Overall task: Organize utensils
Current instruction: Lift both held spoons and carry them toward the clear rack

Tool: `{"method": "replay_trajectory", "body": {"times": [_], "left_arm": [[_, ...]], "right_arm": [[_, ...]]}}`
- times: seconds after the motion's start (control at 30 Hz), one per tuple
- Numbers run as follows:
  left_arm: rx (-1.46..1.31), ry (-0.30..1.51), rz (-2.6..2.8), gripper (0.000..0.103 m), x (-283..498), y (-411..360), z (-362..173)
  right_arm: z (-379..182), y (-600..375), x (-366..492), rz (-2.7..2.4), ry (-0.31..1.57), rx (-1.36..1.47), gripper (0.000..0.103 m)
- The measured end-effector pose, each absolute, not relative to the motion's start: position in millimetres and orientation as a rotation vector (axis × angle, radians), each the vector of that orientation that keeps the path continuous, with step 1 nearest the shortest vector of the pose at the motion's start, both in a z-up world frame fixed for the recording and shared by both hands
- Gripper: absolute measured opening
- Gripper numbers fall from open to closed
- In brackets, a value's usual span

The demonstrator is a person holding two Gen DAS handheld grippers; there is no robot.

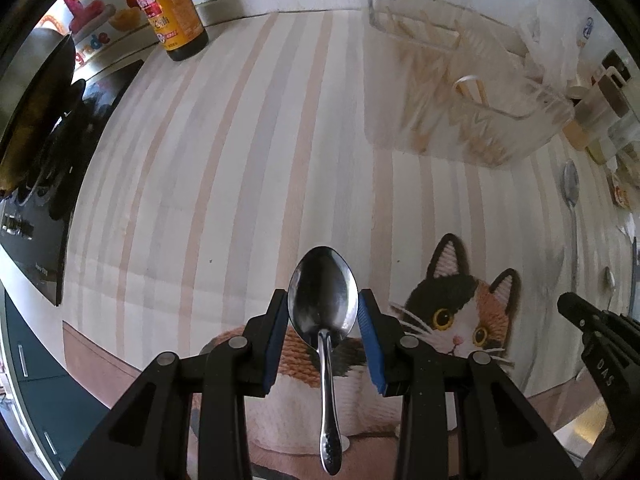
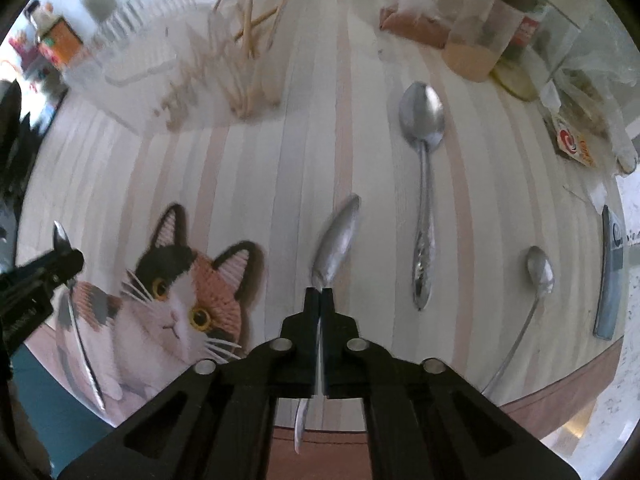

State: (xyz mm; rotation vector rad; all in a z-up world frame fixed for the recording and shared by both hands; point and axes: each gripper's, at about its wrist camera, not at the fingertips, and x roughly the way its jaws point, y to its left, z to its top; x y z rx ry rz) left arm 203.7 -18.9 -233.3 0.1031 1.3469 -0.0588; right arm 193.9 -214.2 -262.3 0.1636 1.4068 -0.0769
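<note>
Black plastic linkage arms are filling the bottom of the left wrist view, where the left gripper (image 1: 323, 312) is pinching a polished steel spoon (image 1: 323, 300) by the edges of its oval bowl between blue ribbed pads (image 1: 365, 312), the slim handle hanging toward the lower edge. Beneath it a striped mat (image 1: 224, 168) in cream, grey and peach is lying flat, printed with a knitted-looking calico cat (image 1: 460, 312) at lower right. A brown sauce bottle (image 1: 170, 8) with an orange label is standing at upper left, and a clear plastic tray (image 1: 472, 92) is sitting at upper right. In the right wrist view, the right gripper (image 2: 319, 292) is showing its black jaws pressed together on the thin neck of a tilted spoon (image 2: 336, 240), whose matte grey bowl is angling up toward the frame's centre. A large patterned-handle spoon (image 2: 423, 184) is lying flat on the mat to the right of centre, a smaller long-handled spoon (image 2: 536, 280) is lying nearer the right edge, and wooden chopsticks (image 2: 252, 40) are leaning in the clear tray at the top.
</note>
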Motion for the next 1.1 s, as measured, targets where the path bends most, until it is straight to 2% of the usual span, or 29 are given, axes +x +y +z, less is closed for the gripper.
{"method": "replay_trajectory", "body": {"times": [0.27, 0.4, 0.47, 0.53, 0.57, 0.67, 0.7, 0.73, 0.87, 1.1], "left_arm": [[0.091, 1.304, -0.079, 0.031, 205.7, -19.9, -209.3], [0.100, 1.299, -0.071, 0.031, 208.5, -22.4, -210.0], [0.102, 1.308, -0.070, 0.031, 207.8, -23.4, -214.7], [0.109, 1.323, -0.068, 0.031, 207.5, -22.5, -222.5], [0.111, 1.331, -0.067, 0.031, 207.3, -22.0, -226.5], [0.111, 1.352, -0.061, 0.031, 205.5, -20.4, -237.0], [0.112, 1.356, -0.060, 0.031, 205.2, -20.2, -239.0], [0.111, 1.358, -0.059, 0.031, 204.5, -20.3, -240.2], [0.109, 1.354, -0.060, 0.031, 204.3, -19.2, -240.2], [0.096, 1.340, -0.059, 0.031, 203.0, -14.9, -232.4]], "right_arm": [[-230.0, -235.1, 186.4, -0.072, 1.349, 0.273, 0.000], [-238.6, -260.7, 187.6, -0.064, 1.396, 0.423, 0.001], [-254.2, -267.5, 191.1, -0.064, 1.457, 0.438, 0.010], [-268.0, -267.5, 190.6, -0.042, 1.493, 0.468, 0.031], [-272.1, -264.5, 190.8, -0.035, 1.503, 0.460, 0.031], [-279.6, -246.3, 188.9, -0.028, 1.523, 0.356, 0.031], [-280.5, -237.3, 191.0, -0.035, 1.521, 0.285, 0.026], [-277.1, -227.1, 186.4, -0.051, 1.504, 0.215, 0.008], [-276.6, -204.3, 187.1, -0.076, 1.476, 0.064, 0.007], [-260.7, -212.5, 168.1, -0.080, 1.416, 0.117, 0.006]]}}
